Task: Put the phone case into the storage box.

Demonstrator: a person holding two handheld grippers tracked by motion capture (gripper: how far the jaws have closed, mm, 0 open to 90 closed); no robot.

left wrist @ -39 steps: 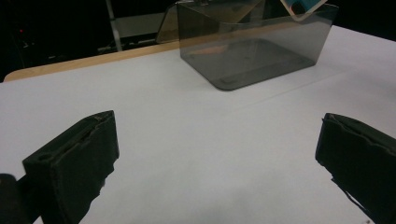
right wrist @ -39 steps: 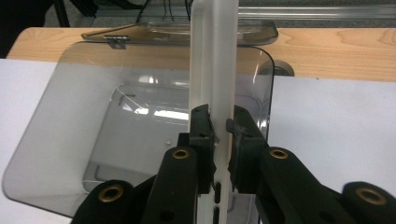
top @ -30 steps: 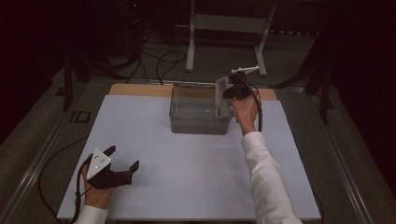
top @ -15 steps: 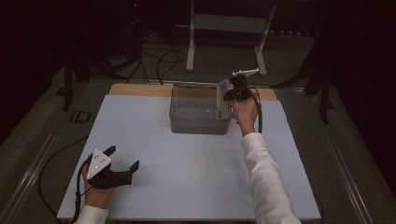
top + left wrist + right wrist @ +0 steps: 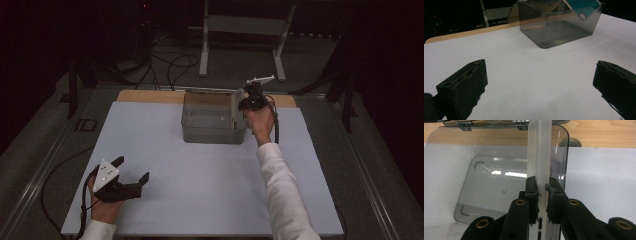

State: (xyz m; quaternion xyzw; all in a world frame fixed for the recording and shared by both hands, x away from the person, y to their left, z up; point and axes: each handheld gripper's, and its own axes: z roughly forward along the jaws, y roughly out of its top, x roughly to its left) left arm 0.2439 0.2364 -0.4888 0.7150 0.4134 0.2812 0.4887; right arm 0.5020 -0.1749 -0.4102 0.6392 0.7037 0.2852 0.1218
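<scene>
On the counter (image 5: 200, 195), a clear box (image 5: 212, 120) is being kept near the far edge. At the box's right wall, a flat translucent panel (image 5: 540, 157) is being clenched upright by the right hand-held gripper (image 5: 542, 195). Well nearer than the box, the left hand-held gripper (image 5: 131, 177) is being held released; placement is judged unfinished.

Box (image 5: 212, 127): clear smoky plastic, glossy. Table sheet (image 5: 200, 185): white, matt, smooth. Wood edge (image 5: 150, 96) seen at 12 o'clock. Jaws: black, matt.
</scene>
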